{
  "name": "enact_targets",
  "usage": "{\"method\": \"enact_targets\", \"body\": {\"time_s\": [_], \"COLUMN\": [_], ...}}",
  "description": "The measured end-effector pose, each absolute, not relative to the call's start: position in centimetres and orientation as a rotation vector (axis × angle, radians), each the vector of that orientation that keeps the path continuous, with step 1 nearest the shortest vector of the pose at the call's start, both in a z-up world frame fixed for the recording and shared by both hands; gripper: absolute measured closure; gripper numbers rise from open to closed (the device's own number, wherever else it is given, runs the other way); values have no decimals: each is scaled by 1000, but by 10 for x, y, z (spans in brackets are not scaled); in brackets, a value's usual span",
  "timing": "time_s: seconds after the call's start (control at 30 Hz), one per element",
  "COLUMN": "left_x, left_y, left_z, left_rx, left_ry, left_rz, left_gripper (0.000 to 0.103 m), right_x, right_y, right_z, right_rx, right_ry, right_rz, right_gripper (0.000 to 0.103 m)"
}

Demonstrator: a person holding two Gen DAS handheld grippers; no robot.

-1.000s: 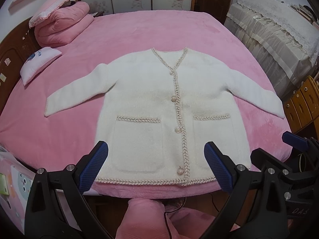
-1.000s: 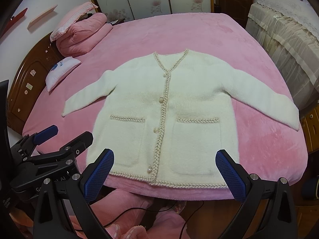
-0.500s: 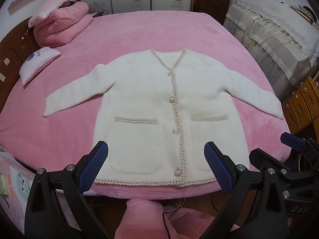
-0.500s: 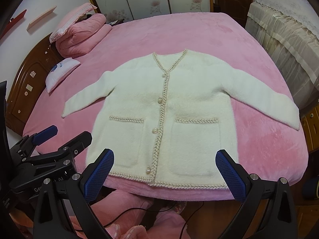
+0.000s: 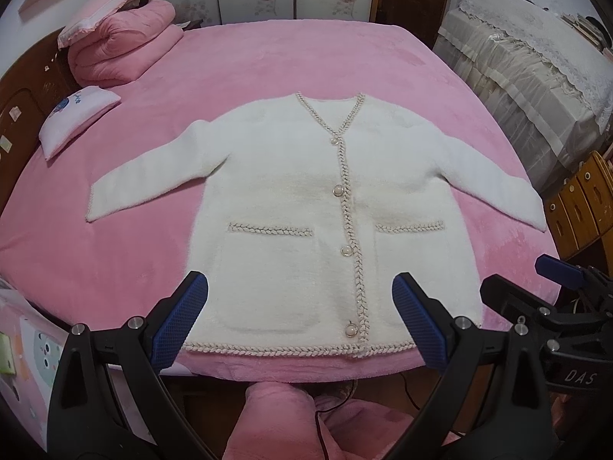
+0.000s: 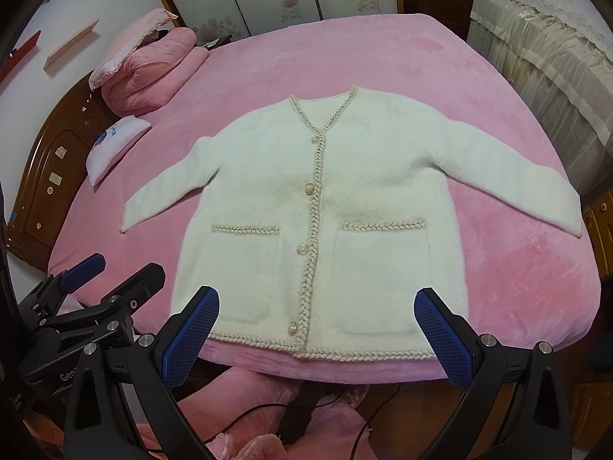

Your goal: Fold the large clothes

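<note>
A white fluffy cardigan [image 5: 291,199] [image 6: 345,199] with braided trim, pearl buttons and two pockets lies flat and buttoned on the pink bed [image 5: 306,61] [image 6: 345,53], sleeves spread to both sides, hem toward me. My left gripper [image 5: 300,318] hovers open above the hem with nothing between its blue pads. My right gripper [image 6: 318,327] is open too, over the hem at the bed's near edge. Each gripper also shows in the other's view: the right gripper [image 5: 544,291] at the right edge, the left gripper [image 6: 99,283] at the lower left.
A folded pink quilt [image 5: 122,50] with a pillow on top and a small white pillow [image 5: 72,122] lie at the bed's far left by the wooden headboard [image 6: 49,168]. Lace-covered furniture [image 5: 536,69] and wooden chairs [image 5: 582,207] stand right. Pink cloth [image 5: 283,418] lies below.
Both grippers have barely shifted; the cardigan sits slightly lower and nearer in both views. Nothing was grasped or let go.
</note>
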State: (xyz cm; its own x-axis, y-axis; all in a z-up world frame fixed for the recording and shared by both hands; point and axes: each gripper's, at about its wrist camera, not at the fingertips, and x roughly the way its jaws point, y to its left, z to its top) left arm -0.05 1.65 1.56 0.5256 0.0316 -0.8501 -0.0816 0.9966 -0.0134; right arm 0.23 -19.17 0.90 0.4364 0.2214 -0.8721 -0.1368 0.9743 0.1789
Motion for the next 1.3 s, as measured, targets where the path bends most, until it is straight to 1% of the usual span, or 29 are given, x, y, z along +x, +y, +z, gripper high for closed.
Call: {"method": "enact_targets", "body": {"time_s": [0.07,0.17,0.37,0.47,0.63,0.77,0.93,1.07,1.13,1.2,1.3], "left_x": [-3,-3,-4,-1,8,25,52,60,68,78,89], "left_y": [21,36,94,137,233,322,433,515,537,567,601], "left_z": [15,6,-19,-37,-65,-101,-162,-212,-228,-246,-271], "left_rx": [-59,-106,-224,-308,-545,-716,-941,-1212,-1247,-1246,-1272], "left_ry": [1013,1062,1140,1185,1192,1163,1127,980,910,862,812], "left_rz": [69,86,180,229,274,358,520,673,734,804,874], "left_gripper": [7,7,7,7,7,7,7,7,8,13,15], "right_x": [3,4,22,37,53,63,91,124,143,161,180], "right_y": [-188,-181,-154,-125,-48,26,125,199,230,257,277], "right_z": [9,9,-6,-16,-23,-24,-33,-52,-63,-70,-83], "right_rx": [82,77,71,47,-111,-239,-273,-255,-243,-214,-191], "right_ry": [1084,1064,1111,1135,1122,1063,1008,1024,1043,1054,1085], "right_rz": [225,226,239,247,282,319,349,347,332,311,319], "right_gripper": [0,0,0,0,0,0,0,0,0,0,0]}}
